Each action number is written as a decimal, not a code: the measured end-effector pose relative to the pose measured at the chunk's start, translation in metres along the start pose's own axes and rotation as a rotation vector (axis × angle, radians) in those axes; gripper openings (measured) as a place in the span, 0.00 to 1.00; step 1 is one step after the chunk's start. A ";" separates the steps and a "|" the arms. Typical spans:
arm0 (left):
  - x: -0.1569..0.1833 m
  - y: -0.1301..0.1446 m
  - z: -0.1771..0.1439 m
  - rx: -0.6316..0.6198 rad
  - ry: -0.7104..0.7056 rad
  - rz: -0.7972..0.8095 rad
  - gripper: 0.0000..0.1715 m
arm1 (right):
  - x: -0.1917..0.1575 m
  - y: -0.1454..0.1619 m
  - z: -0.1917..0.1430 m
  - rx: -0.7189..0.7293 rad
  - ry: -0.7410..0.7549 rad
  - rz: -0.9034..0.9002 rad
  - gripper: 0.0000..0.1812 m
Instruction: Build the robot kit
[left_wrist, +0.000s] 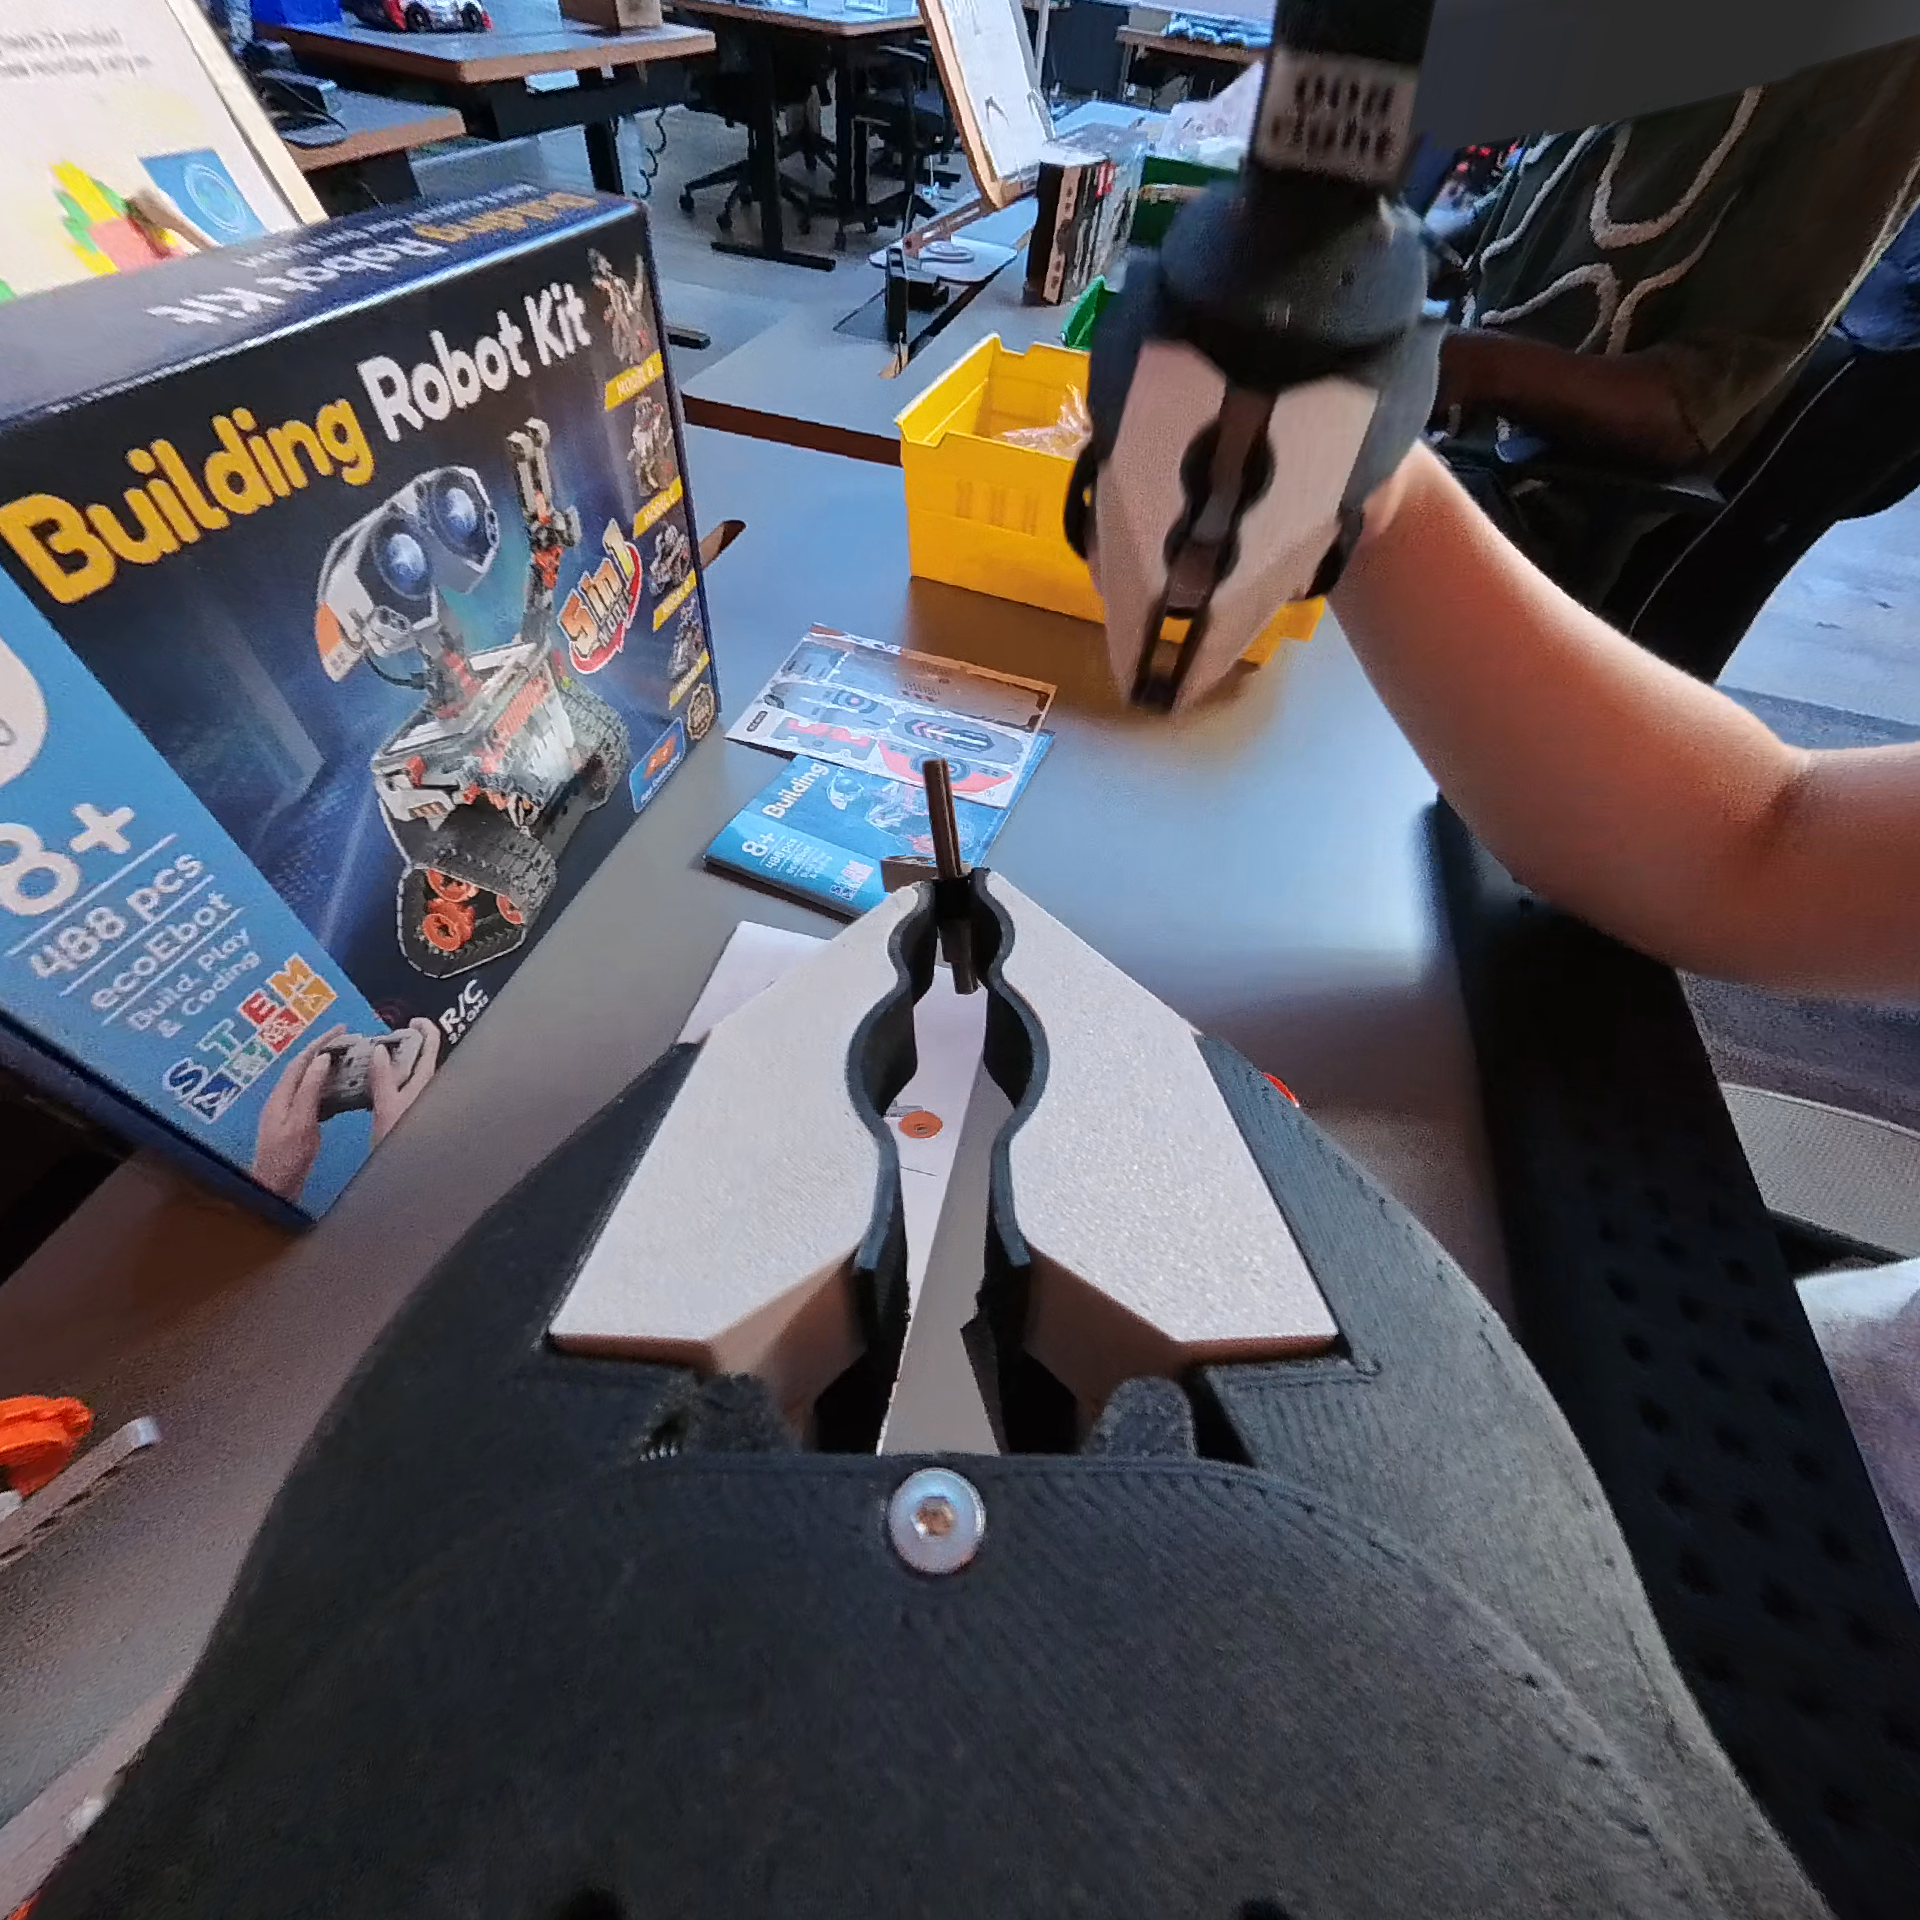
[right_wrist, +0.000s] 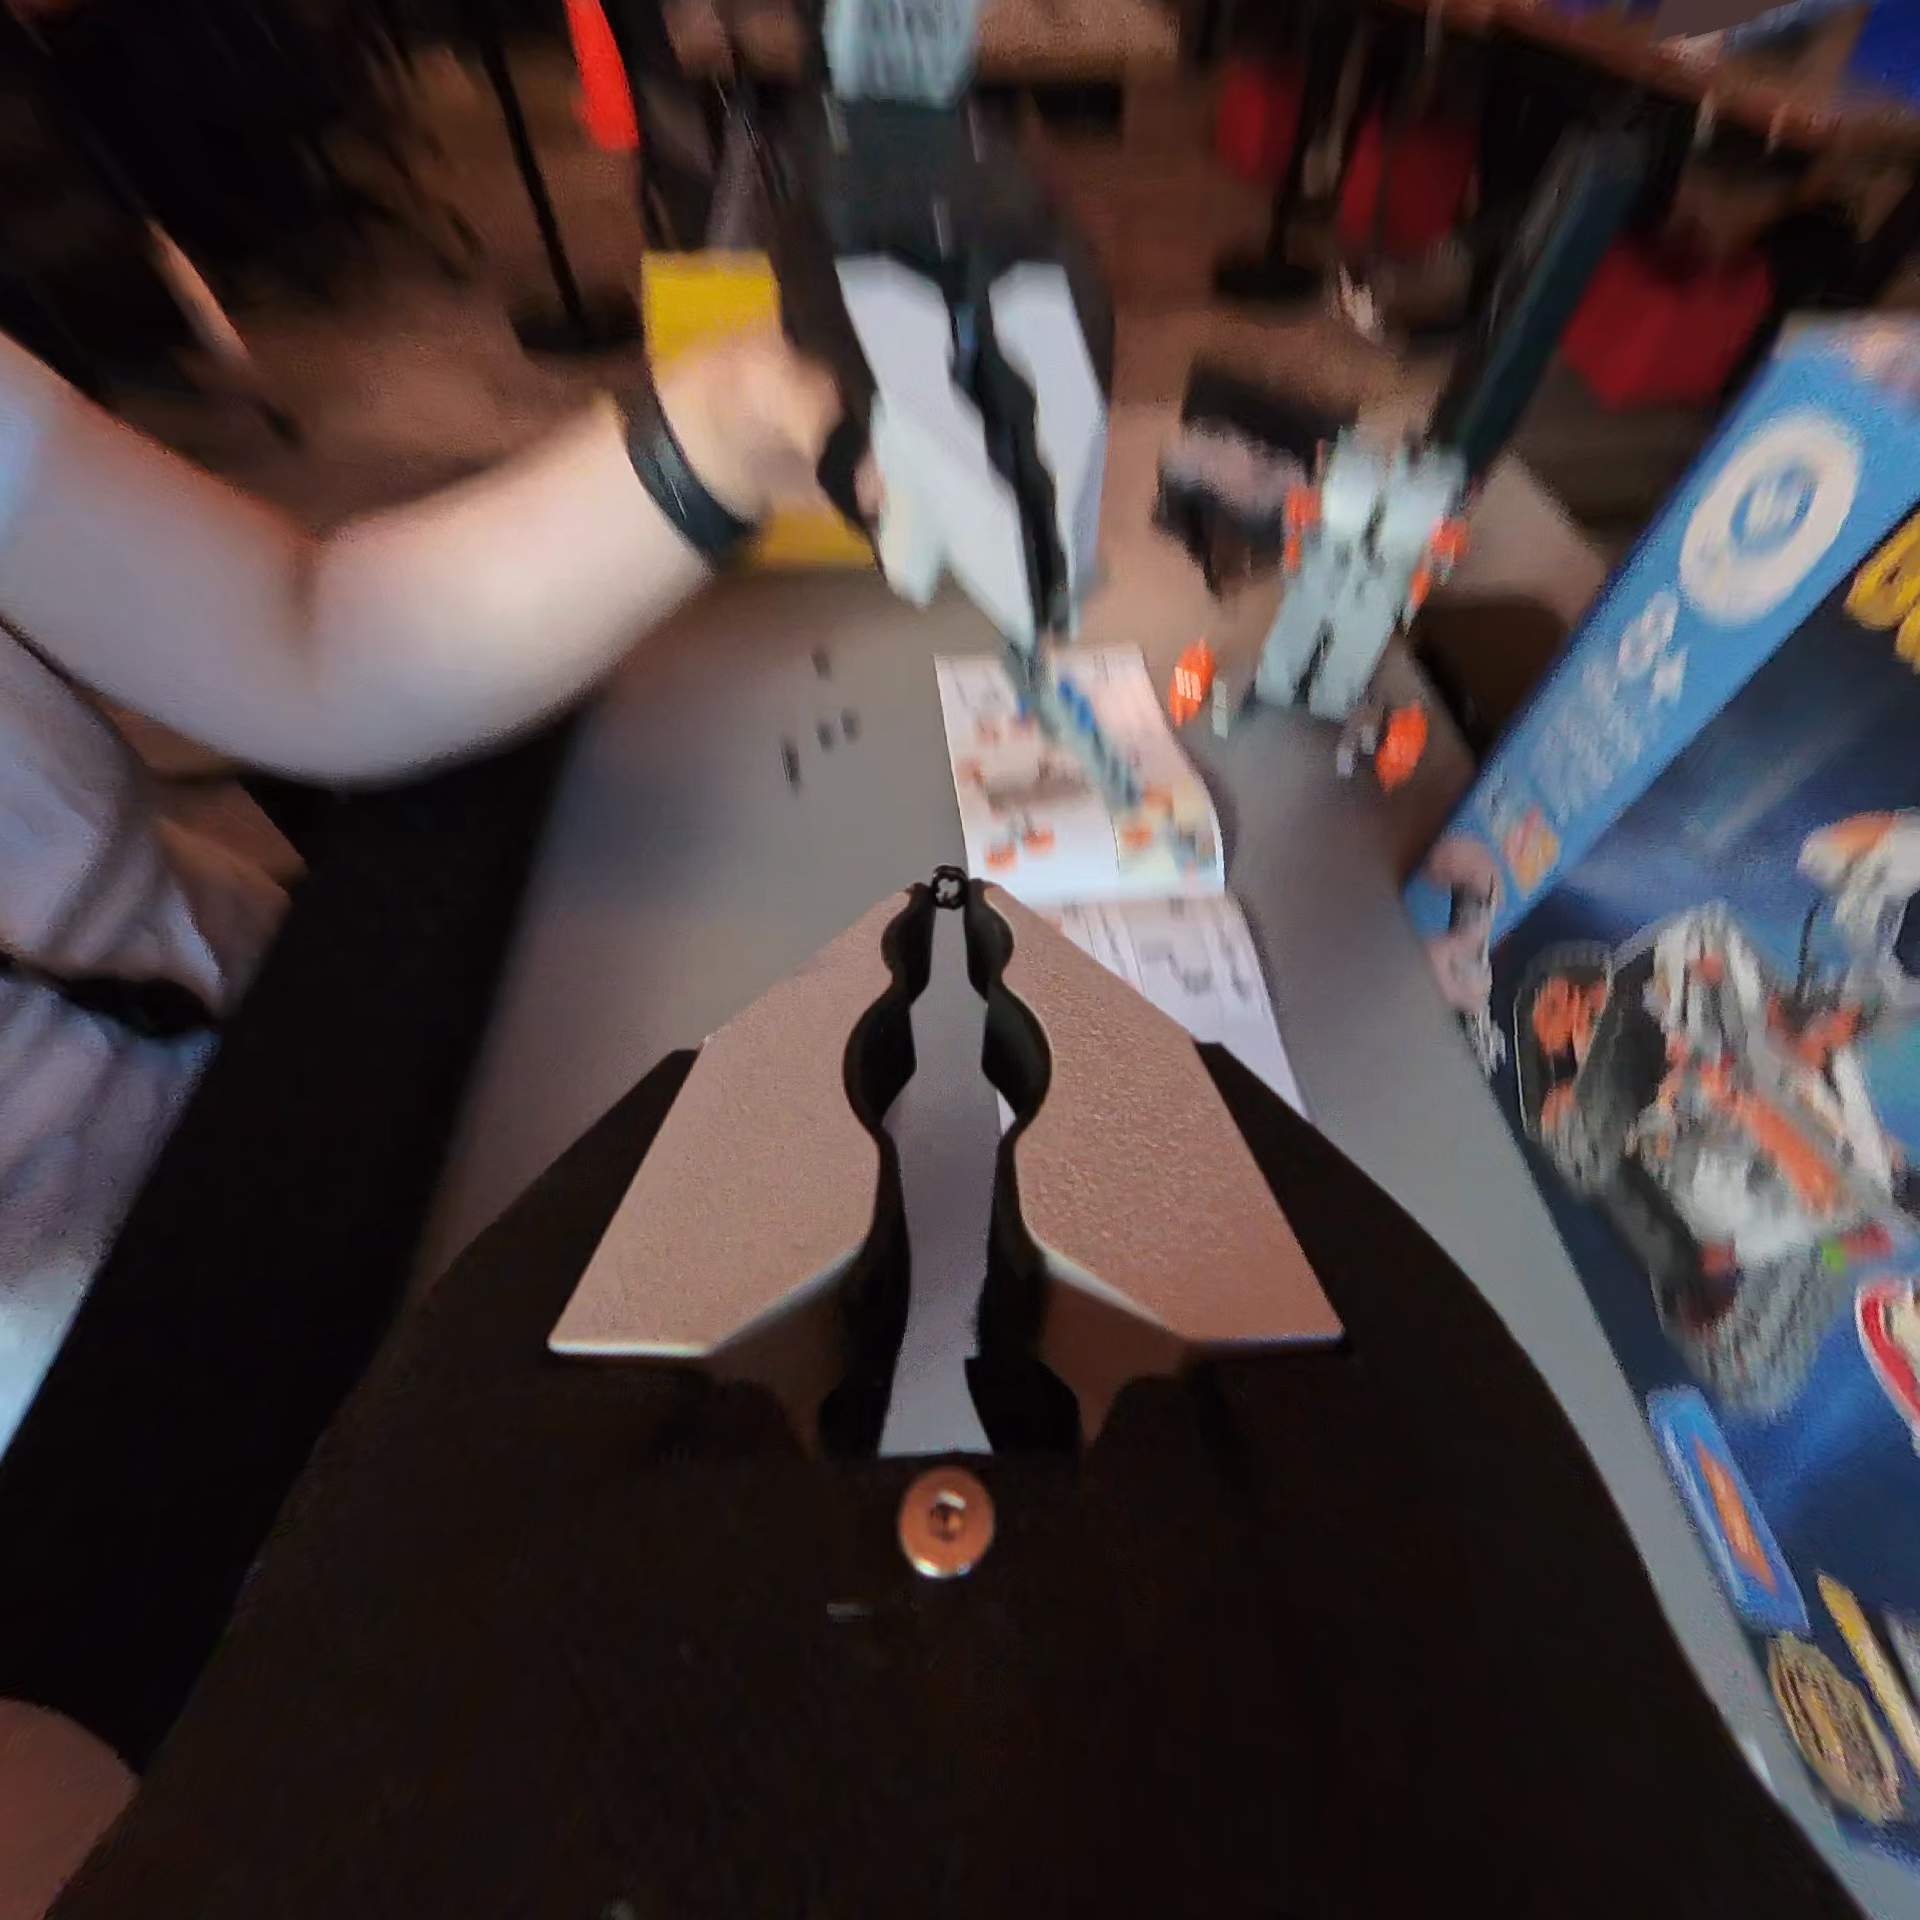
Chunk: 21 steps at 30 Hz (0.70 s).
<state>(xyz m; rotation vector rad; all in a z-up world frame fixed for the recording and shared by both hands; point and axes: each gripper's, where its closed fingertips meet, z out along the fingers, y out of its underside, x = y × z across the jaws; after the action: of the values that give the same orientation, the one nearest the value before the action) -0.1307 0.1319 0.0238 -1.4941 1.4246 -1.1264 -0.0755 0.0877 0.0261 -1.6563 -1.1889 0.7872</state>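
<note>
Above the grey table (left_wrist: 1195, 831), you are holding the left gripper (left_wrist: 954, 896) level and pointing forward, its fingertips clamping a dark brown axle rod (left_wrist: 945, 831) that is standing upright over a blue booklet (left_wrist: 831, 831), beside a large blue kit box (left_wrist: 312, 644). Your right gripper (right_wrist: 948, 891) is angling down from your bare forearm (left_wrist: 1610, 769), pinching a small black piece (right_wrist: 948, 886) at its tips, near a yellow bin (left_wrist: 987, 488).

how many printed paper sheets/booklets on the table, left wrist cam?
3. Grey-and-red sticker sheet overlapping a blue booklet, both right of the big blue toy box; a white sheet under the left gripper. More may be hidden.
</note>
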 end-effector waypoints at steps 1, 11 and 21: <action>0.002 0.001 0.004 -0.005 0.006 0.003 0.02 | -0.002 -0.016 -0.003 0.074 -0.021 -0.014 0.02; 0.034 0.024 0.029 -0.097 -0.037 0.106 0.02 | -0.015 -0.019 -0.007 0.237 -0.157 -0.088 0.02; 0.061 0.095 0.006 -0.136 -0.180 0.145 0.02 | -0.030 0.031 0.077 0.026 -0.315 0.022 0.02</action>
<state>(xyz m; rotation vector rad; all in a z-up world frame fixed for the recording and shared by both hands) -0.1561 0.0639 -0.0630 -1.5177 1.4808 -0.8003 -0.1413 0.0802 -0.0322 -1.5646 -1.3707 1.1025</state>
